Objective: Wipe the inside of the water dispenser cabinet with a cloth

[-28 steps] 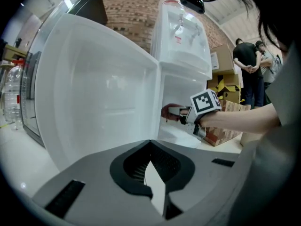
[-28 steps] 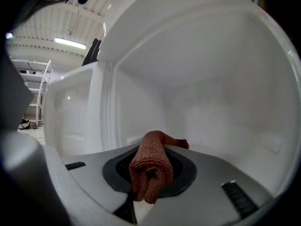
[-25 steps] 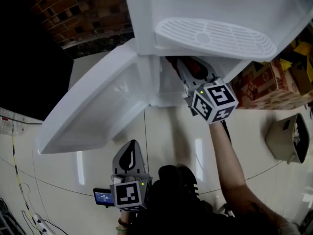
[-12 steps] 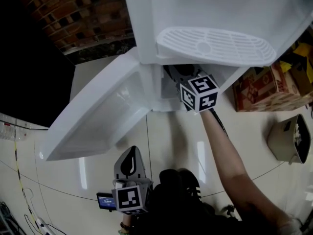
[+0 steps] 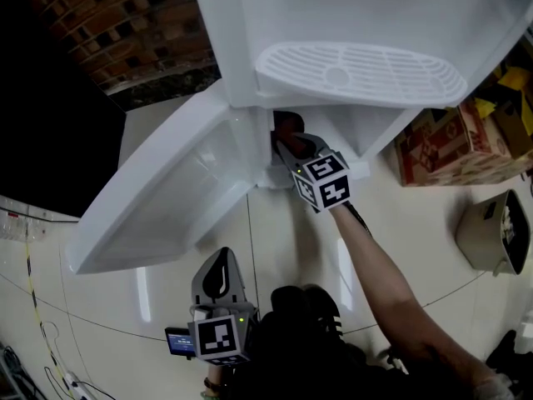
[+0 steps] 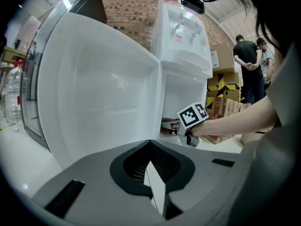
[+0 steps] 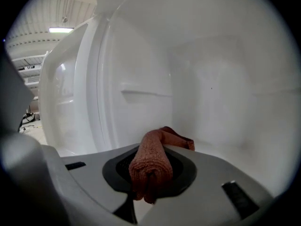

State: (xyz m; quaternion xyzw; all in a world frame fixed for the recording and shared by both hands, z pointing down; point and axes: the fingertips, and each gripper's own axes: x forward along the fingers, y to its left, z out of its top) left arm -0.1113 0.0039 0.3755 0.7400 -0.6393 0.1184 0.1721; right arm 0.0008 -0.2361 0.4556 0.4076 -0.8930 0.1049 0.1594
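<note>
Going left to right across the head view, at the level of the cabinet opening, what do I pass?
open door → right gripper, shut on the cloth → cardboard box

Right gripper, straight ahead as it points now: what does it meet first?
Probably the cabinet's white inner wall, near its back corner. The right gripper is shut on the cloth, whose folded end sticks out ahead, so the cloth should touch before the jaws. Depth is hard to judge.
</note>
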